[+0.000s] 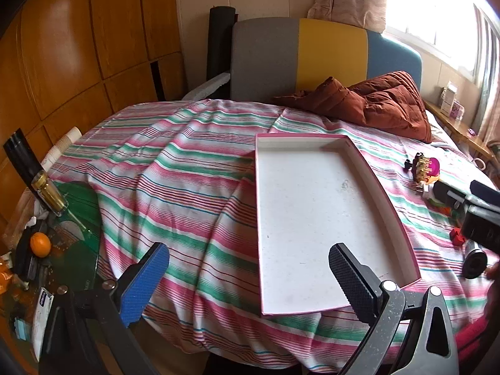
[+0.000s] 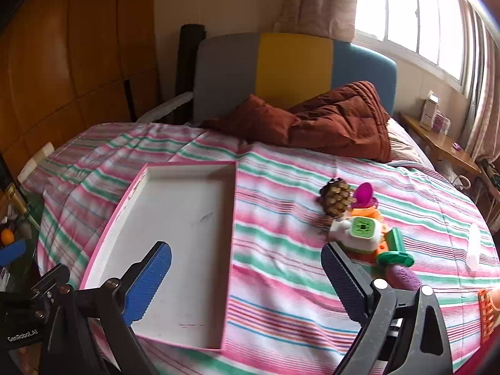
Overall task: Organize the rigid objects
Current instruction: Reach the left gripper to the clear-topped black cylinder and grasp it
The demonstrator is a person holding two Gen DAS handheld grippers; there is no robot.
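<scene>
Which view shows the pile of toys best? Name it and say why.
The right wrist view: the pile of toys lies close and unobstructed on the striped bedspread, right of the pink-rimmed tray. In the left wrist view the pile sits small at the right edge, partly hidden behind the right gripper's body.

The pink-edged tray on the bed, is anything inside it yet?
No: the tray shows only its bare white floor, while the toys lie beside it on the striped bedspread.
</scene>
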